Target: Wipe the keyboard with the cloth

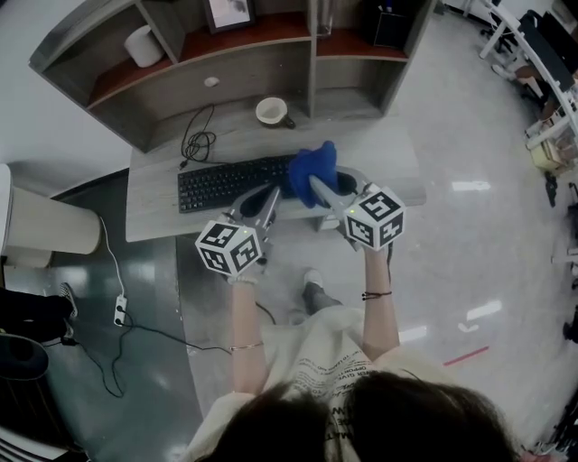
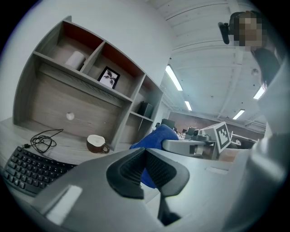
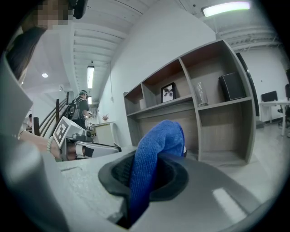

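Observation:
A black keyboard (image 1: 226, 183) lies on the grey desk (image 1: 163, 221), and it also shows low at the left of the left gripper view (image 2: 27, 167). My right gripper (image 1: 318, 187) is shut on a blue cloth (image 1: 313, 170), which bunches up over the keyboard's right end. In the right gripper view the cloth (image 3: 156, 149) stands up between the jaws of the right gripper (image 3: 147, 170). My left gripper (image 1: 267, 197) hovers over the keyboard's front edge, just left of the cloth. Its jaws are shut with nothing between them (image 2: 144, 156). The cloth (image 2: 156, 136) shows behind them.
A brown-and-white cup (image 1: 271, 111) stands at the back of the desk, with a coiled black cable (image 1: 199, 140) to its left. A shelf unit (image 1: 271, 54) rises behind, holding a picture frame (image 1: 228, 13). A power strip (image 1: 119, 310) lies on the floor at the left.

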The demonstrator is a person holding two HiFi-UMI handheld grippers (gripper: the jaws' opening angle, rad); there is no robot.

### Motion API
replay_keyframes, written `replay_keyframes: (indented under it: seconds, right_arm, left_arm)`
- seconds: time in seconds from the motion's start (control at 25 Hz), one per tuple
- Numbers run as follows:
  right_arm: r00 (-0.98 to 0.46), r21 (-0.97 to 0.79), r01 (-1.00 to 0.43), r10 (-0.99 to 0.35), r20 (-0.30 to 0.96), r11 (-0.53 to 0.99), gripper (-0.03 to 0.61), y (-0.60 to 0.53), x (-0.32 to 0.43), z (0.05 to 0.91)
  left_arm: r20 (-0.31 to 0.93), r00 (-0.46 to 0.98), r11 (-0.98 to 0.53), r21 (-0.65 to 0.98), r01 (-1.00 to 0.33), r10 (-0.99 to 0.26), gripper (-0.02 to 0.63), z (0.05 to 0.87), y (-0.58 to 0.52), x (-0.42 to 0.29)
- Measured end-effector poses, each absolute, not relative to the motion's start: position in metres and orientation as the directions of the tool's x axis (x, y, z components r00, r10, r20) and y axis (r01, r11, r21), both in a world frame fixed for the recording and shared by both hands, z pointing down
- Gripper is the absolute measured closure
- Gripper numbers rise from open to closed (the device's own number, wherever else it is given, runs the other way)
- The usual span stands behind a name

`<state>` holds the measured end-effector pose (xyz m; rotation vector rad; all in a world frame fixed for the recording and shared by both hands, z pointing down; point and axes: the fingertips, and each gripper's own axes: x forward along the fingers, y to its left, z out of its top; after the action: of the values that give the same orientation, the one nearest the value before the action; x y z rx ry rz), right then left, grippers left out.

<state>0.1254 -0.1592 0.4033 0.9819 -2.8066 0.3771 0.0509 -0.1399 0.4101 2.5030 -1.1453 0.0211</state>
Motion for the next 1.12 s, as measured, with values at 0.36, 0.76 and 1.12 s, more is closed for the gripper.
replay_keyframes:
  seconds: [0.36, 0.76, 1.12]
  right_arm:
    - [-0.788, -0.21, -0.613, -0.568, 0.24, 0.762, 0.526, -0.192, 0.128, 0.417]
    - [-0.78, -0.219, -0.621, -0.566, 0.267, 0.753, 0.526, -0.225, 0.141, 0.428]
    - [-0.77, -0.227, -0.629, -0.556, 0.312, 0.744, 0.526, -0.235, 0.155, 0.445]
  left_arm:
    - [0.18, 0.663, -0.579, 0.361, -0.731, -0.726, 0.617, 0.417, -0.17, 0.059]
    - [0.218, 0.652, -0.559, 0.366, -0.744, -0.726, 0.617, 0.431, -0.193, 0.066]
    - [0.228, 0.638, -0.52, 0.414, -0.747, -0.736, 0.617, 0.449, -0.203, 0.073]
